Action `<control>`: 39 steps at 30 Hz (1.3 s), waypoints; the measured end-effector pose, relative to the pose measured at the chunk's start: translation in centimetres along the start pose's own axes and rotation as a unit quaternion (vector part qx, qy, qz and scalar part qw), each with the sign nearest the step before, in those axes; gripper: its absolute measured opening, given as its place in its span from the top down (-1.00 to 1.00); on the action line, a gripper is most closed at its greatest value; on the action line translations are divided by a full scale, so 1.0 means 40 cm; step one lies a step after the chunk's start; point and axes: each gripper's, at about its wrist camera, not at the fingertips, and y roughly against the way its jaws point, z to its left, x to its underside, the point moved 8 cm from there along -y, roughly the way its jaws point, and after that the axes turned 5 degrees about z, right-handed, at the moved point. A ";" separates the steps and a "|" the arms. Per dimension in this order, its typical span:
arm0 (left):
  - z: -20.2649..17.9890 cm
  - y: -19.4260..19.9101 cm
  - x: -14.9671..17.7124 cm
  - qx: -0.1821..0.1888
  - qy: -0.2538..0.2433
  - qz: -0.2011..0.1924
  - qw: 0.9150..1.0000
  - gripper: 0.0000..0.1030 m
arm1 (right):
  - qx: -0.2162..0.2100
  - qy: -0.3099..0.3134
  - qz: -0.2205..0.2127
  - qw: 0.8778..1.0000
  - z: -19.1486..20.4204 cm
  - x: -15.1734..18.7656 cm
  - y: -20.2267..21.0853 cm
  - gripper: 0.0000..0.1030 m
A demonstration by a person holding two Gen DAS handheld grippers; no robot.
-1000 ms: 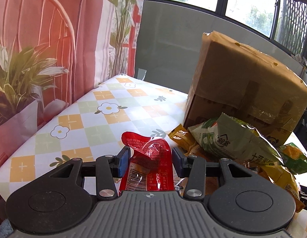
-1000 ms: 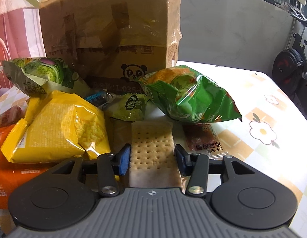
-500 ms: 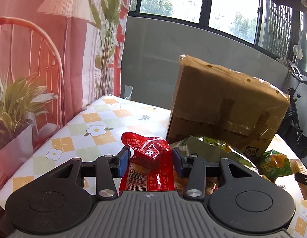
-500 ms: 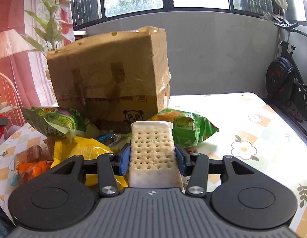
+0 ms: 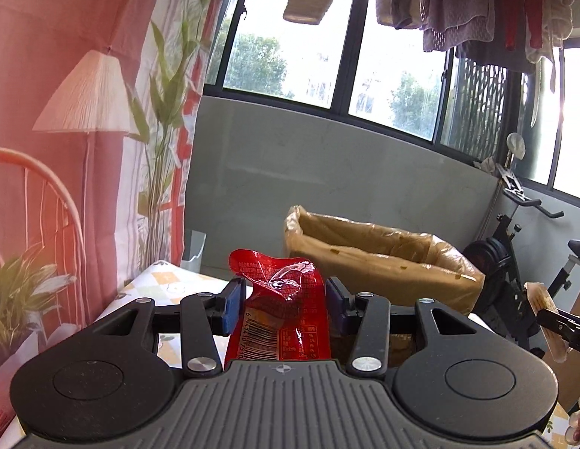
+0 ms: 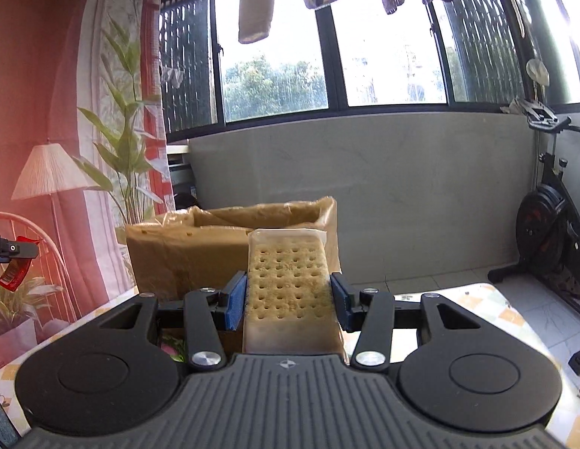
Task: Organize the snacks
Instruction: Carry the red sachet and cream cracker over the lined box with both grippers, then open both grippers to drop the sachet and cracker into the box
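My left fingers (image 5: 286,308) hold a red packet (image 5: 280,310), my right fingers (image 6: 288,301) a cracker pack (image 6: 290,292). The open box (image 6: 230,247) sits ahead, lower, nearer my right.

Open-topped cardboard box (image 6: 200,247) ahead of both claws — mouth unobstructed from above, plastic-lined walls rising off the tabletop (image 6: 495,307), open air between the claws, exercise bike (image 6: 552,224) standing off the tabletop's right edge.

Backlit windows (image 6: 394,60), fisheye-warped edges
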 end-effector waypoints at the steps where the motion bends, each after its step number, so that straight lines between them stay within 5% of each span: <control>1: -0.006 0.000 -0.007 0.002 -0.002 -0.003 1.000 0.05 | -0.002 0.004 -0.005 1.000 0.005 -0.010 -0.001 0.05; 11: -0.032 -0.058 -0.006 0.020 0.000 0.019 1.000 0.05 | -0.014 0.015 0.007 1.000 0.039 0.002 -0.057 0.05; 19: -0.106 -0.174 -0.025 0.055 -0.012 0.044 0.997 0.05 | -0.023 0.014 -0.005 1.000 0.031 -0.077 -0.125 0.05; 29: -0.151 -0.318 -0.156 0.071 -0.056 0.027 0.996 0.04 | -0.044 0.023 0.007 0.999 0.020 -0.165 -0.276 0.05; 39: -0.206 -0.544 -0.175 0.085 -0.071 0.077 0.991 0.03 | -0.070 0.013 0.065 0.995 0.035 -0.193 -0.492 0.04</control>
